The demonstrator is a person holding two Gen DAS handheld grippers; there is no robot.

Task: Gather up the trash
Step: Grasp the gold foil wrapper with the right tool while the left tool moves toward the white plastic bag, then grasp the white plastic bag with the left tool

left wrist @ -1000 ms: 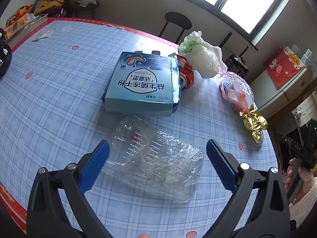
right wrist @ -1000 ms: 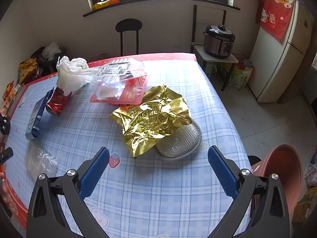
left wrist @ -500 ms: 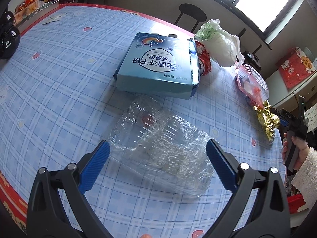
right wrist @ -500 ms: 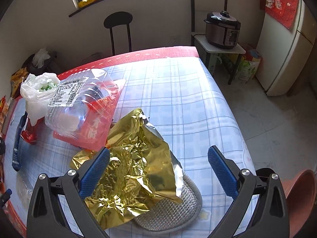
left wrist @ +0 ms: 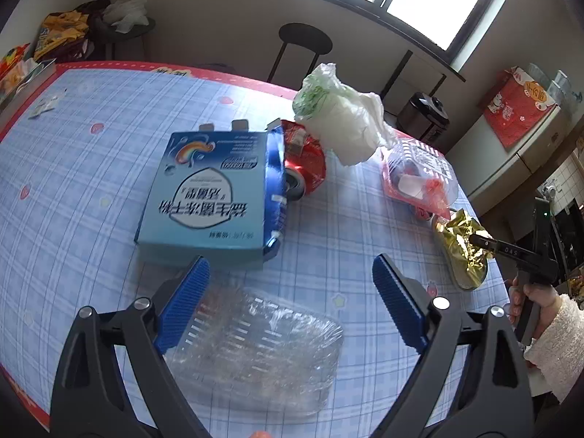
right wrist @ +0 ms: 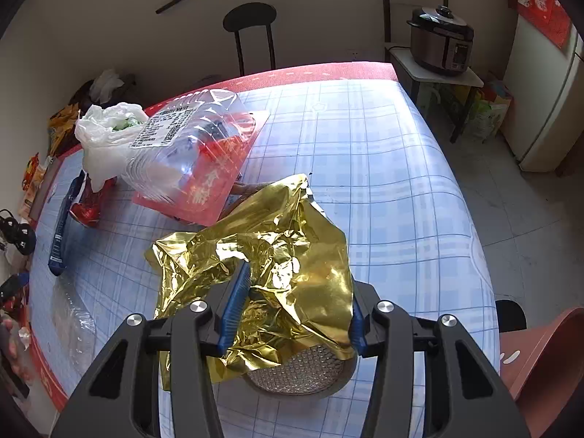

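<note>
Two grippers work over trash on a table (left wrist: pixel 91 168) with a blue checked cloth.

The right gripper (right wrist: pixel 292 306) has just been closing its jaws, and the blue pads now press into the crumpled gold foil wrapper (right wrist: pixel 288 252) from both sides; the foil lies over a round silver mesh dish (right wrist: pixel 299 368) near the table edge. The left gripper (left wrist: pixel 288 292) has just been closing a little, but its jaws are wide apart above a clear plastic tray (left wrist: pixel 255 350); the left pad is at the tray's corner, the right pad is clear of it. Behind the tray lies a light blue box (left wrist: pixel 208 197), then a red can (left wrist: pixel 306 168), a white plastic bag (left wrist: pixel 339 124) and a red-and-clear package (right wrist: pixel 197 157).
</note>
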